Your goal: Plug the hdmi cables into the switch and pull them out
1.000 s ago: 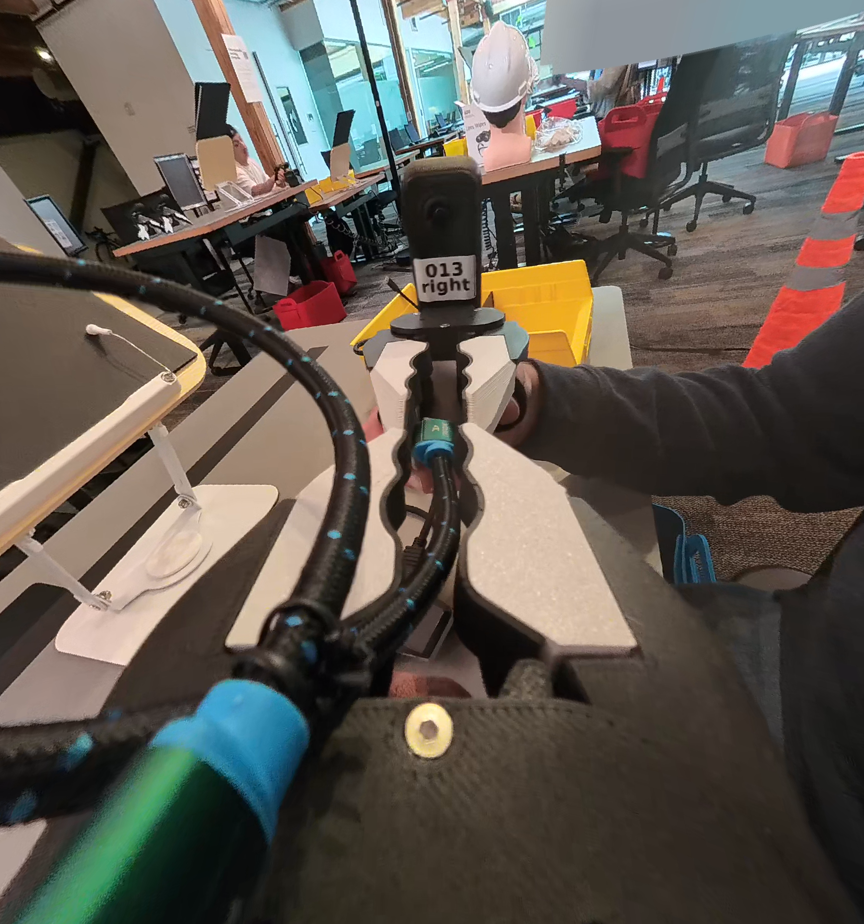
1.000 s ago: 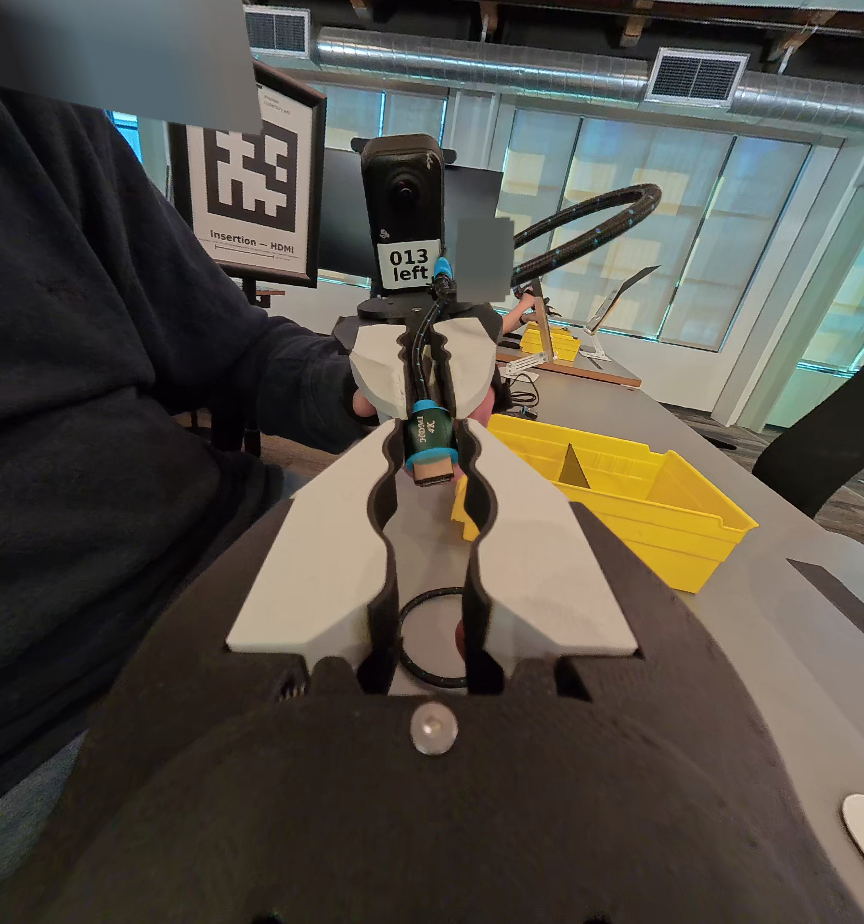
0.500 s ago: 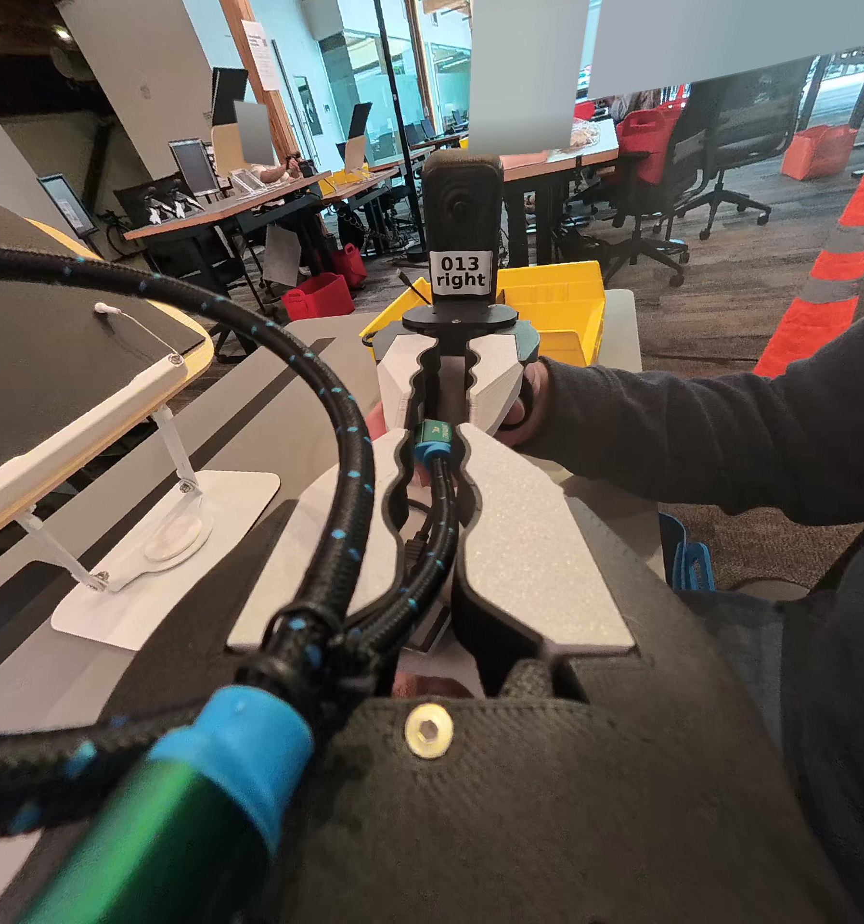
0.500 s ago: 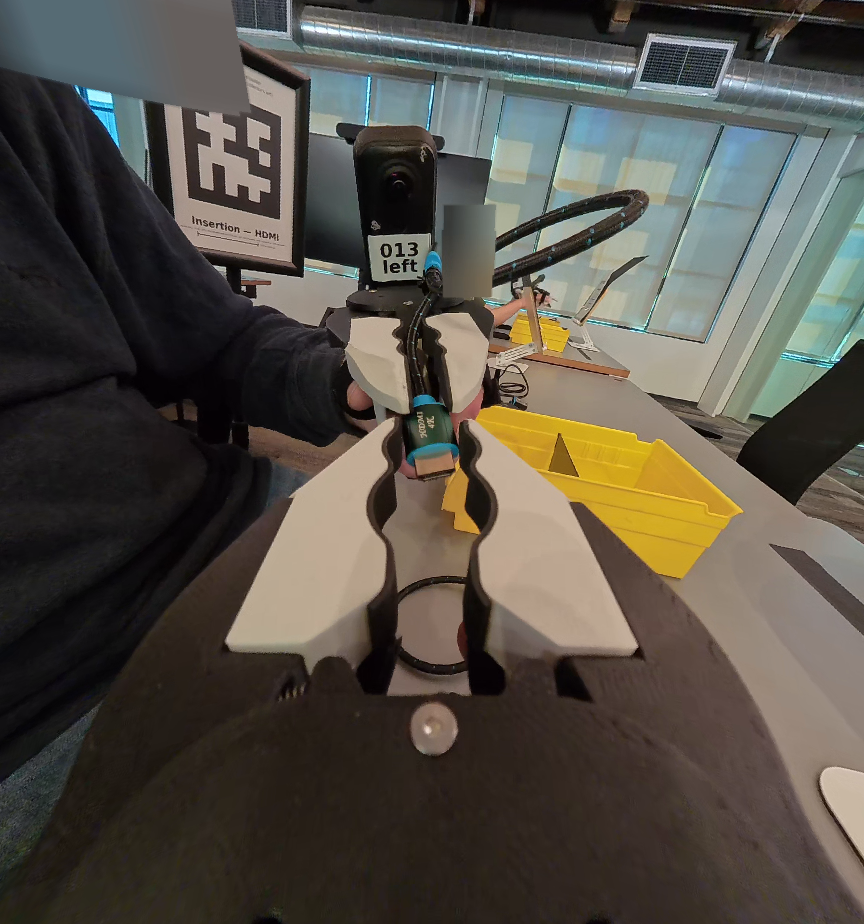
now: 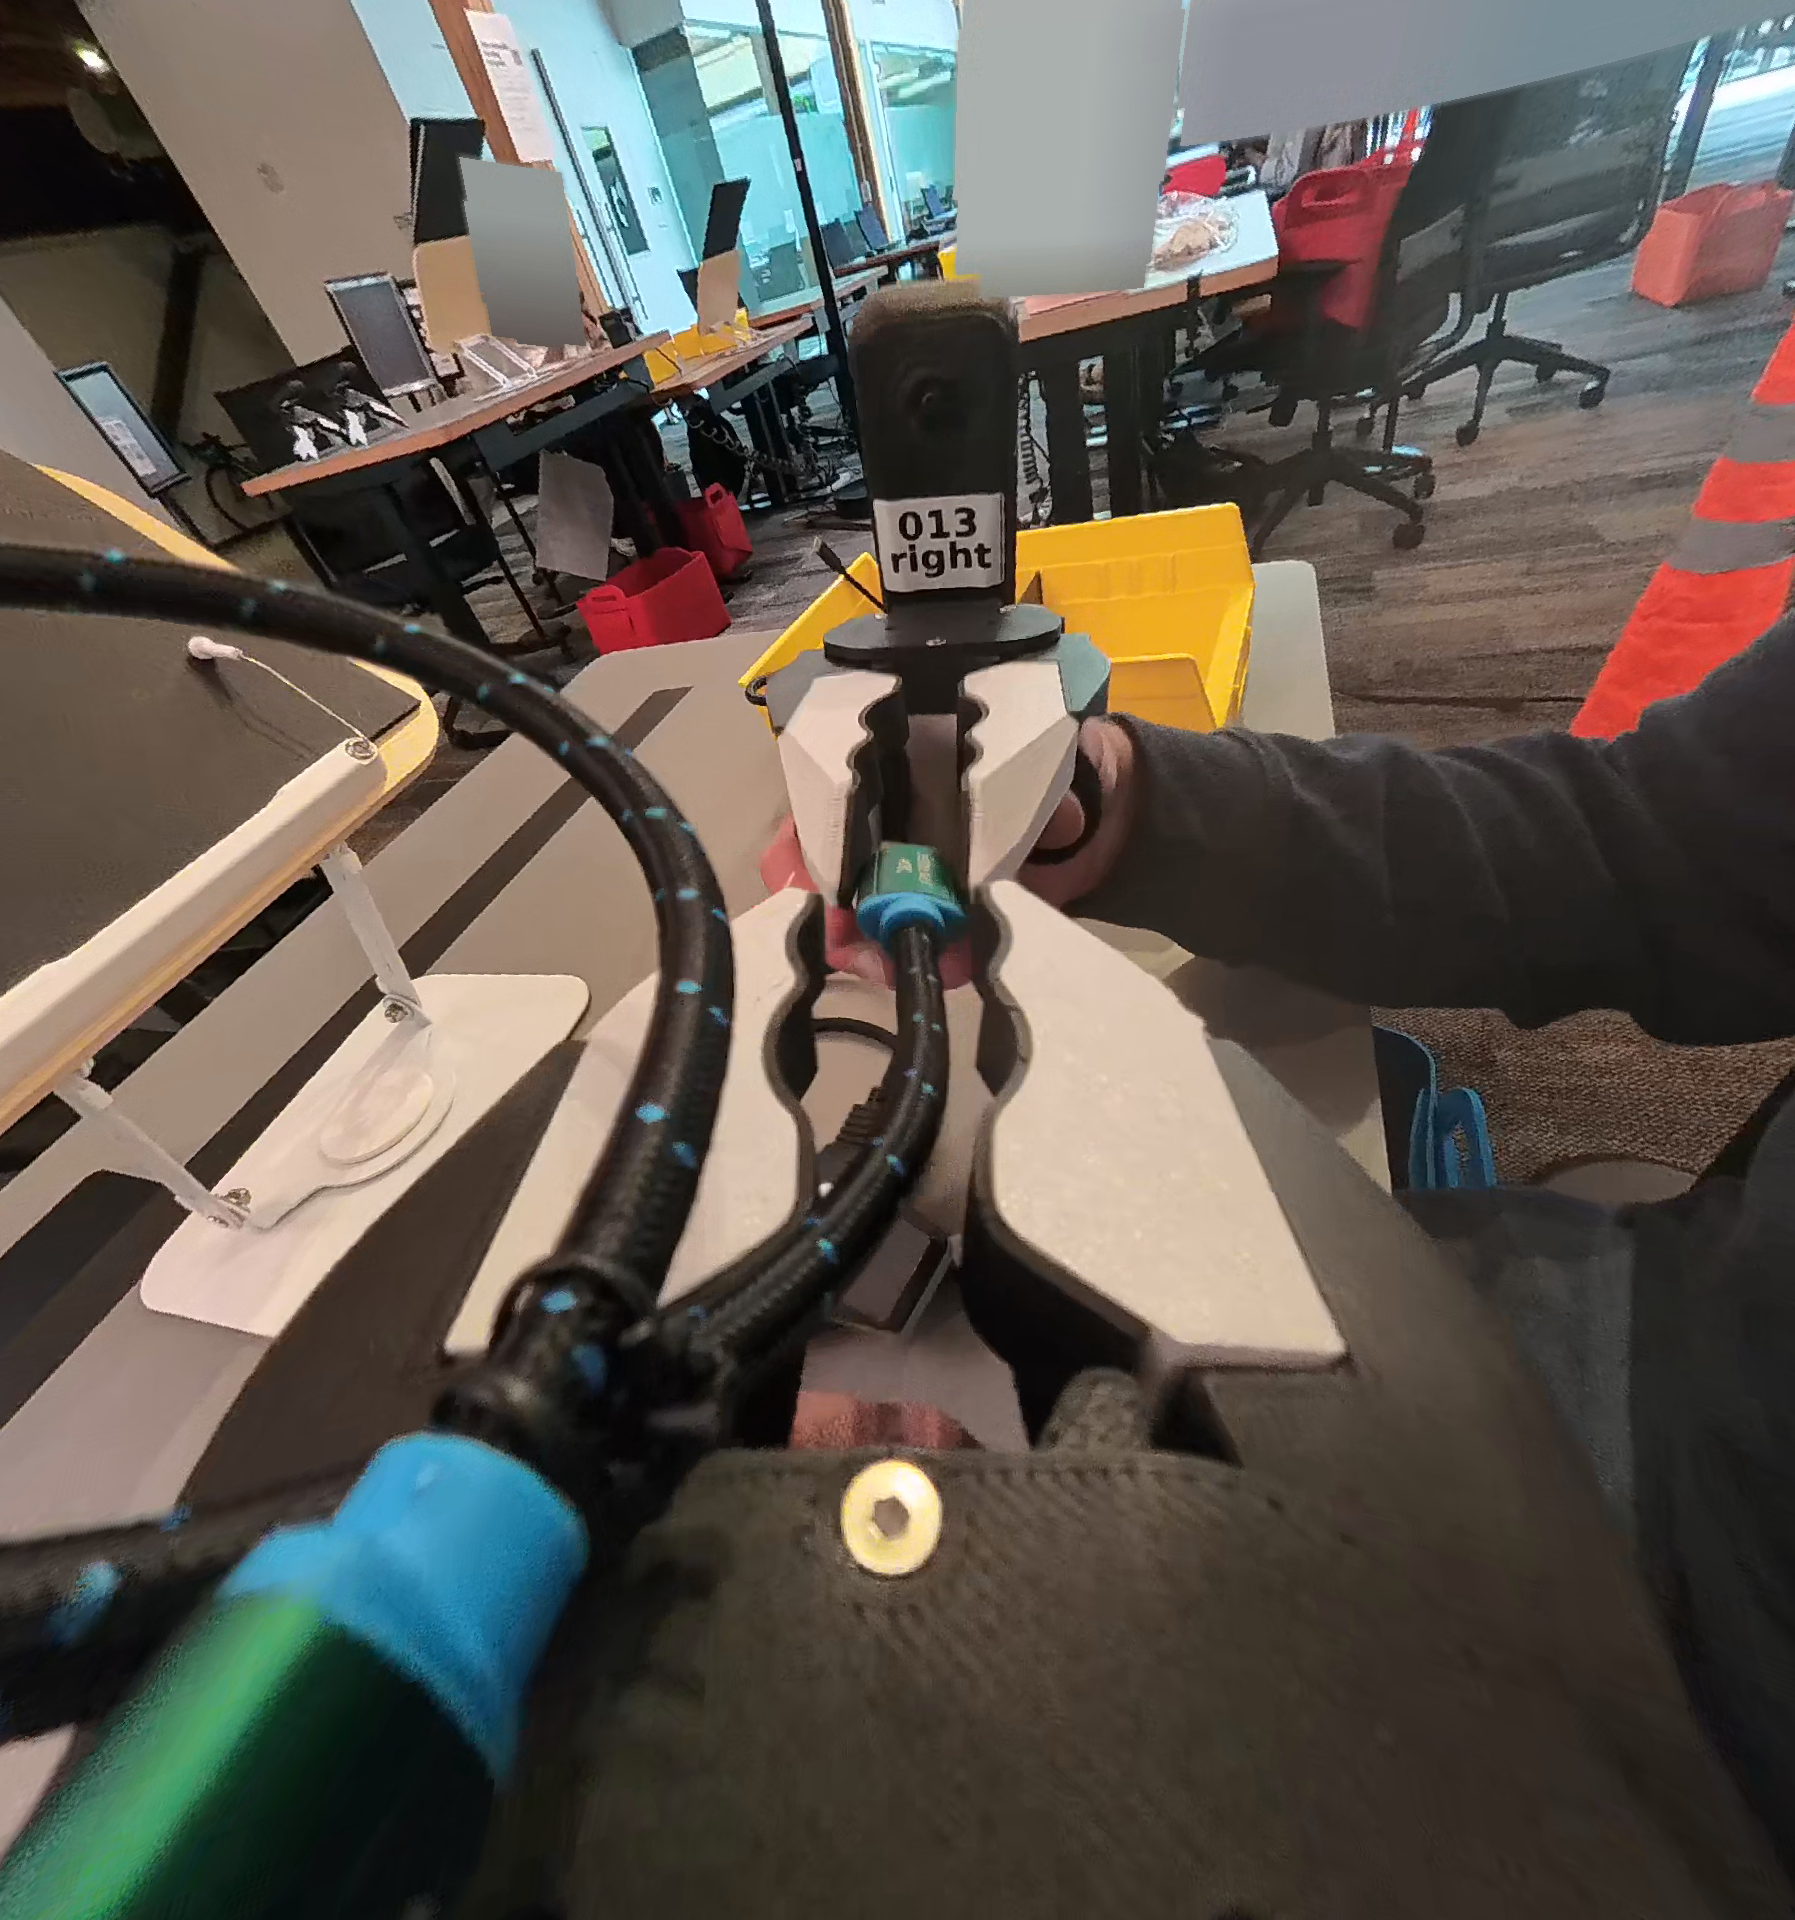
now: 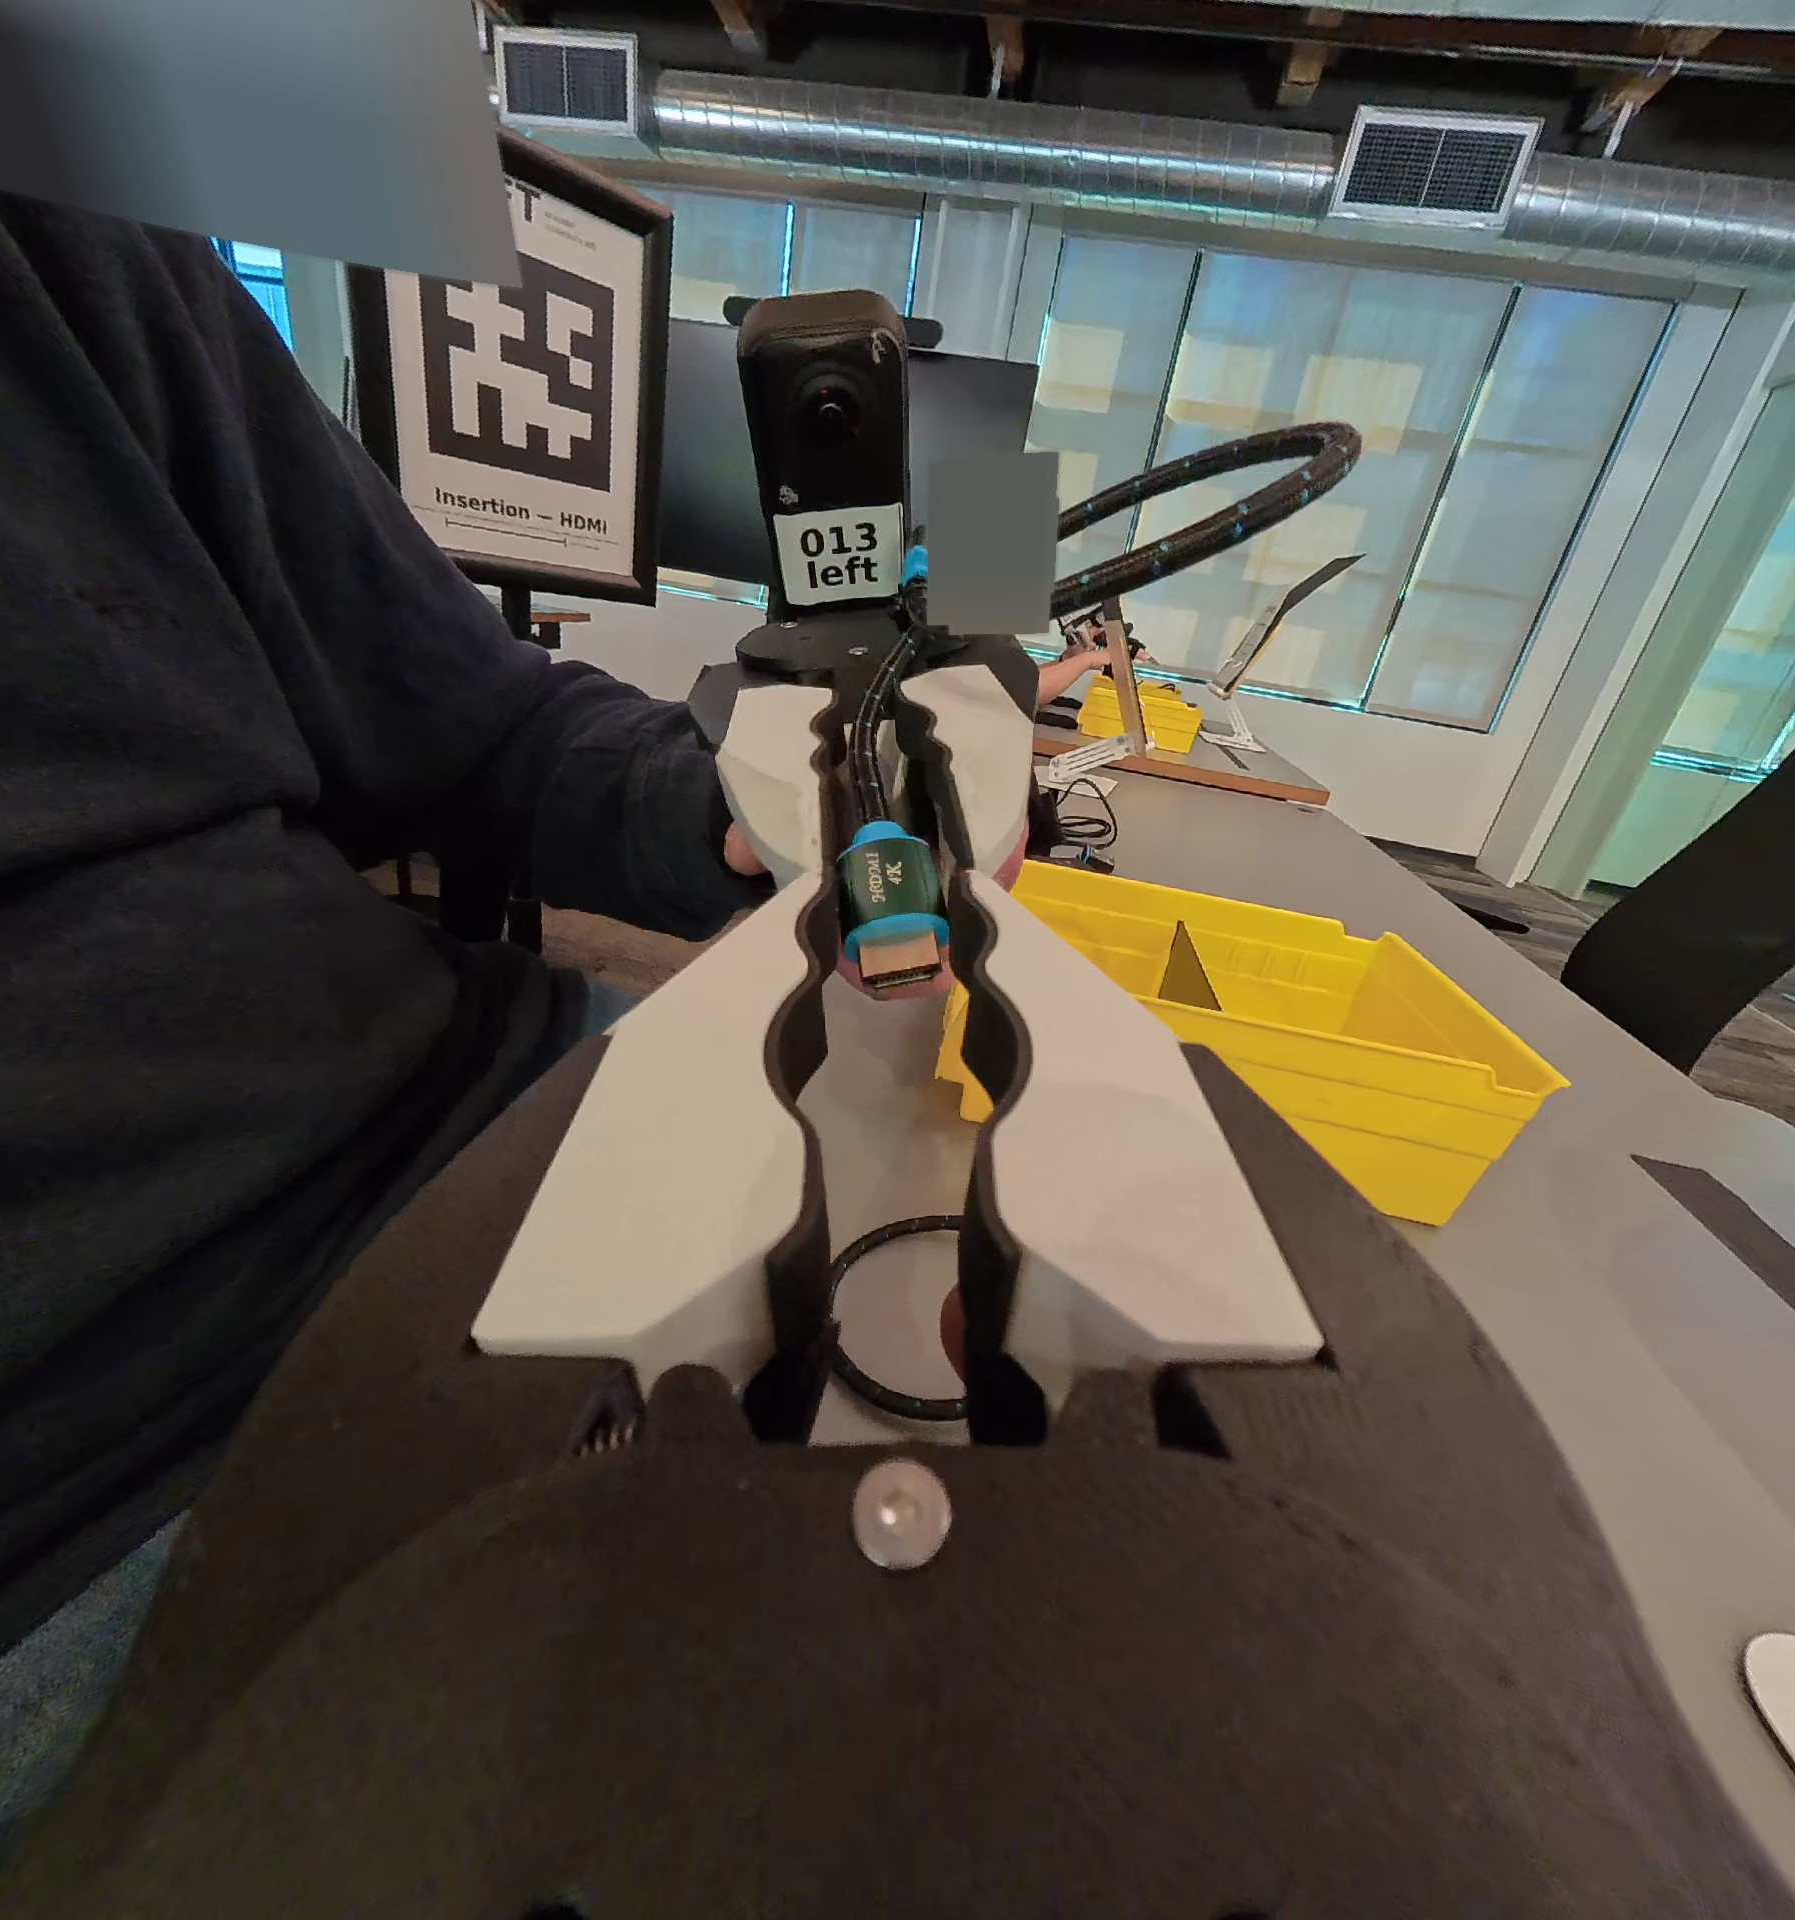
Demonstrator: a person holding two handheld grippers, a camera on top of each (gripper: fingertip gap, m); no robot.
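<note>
A green HDMI plug with blue collars (image 6: 888, 899) hangs in the air between my two grippers, which face each other tip to tip. My right gripper (image 6: 891, 904) is shut on its front half, metal end toward the right camera. My left gripper (image 5: 903, 912) stands slightly parted around the rear collar (image 5: 908, 914), with thin gaps on both sides. The braided black cable (image 5: 903, 1070) runs back between the left fingers into a big loop (image 5: 560, 707). A second, blurred plug (image 5: 280, 1683) sits close to the left camera. A dark box (image 5: 888, 1283), only partly seen, lies under the left fingers.
A yellow bin (image 6: 1288, 1039) stands on the grey table (image 6: 1495, 1403) behind the right gripper. A white tablet stand (image 5: 353, 1091) is at the left. A framed marker sign (image 6: 519, 395) and an orange cone (image 5: 1755, 520) stand farther off. The person's dark sleeves flank both views. The tips of both grippers are at nearly the same place.
The left gripper's fingers have parted a little around the plug's rear collar. The right gripper's gap is unchanged. Both grippers drifted slightly, still tip to tip.
</note>
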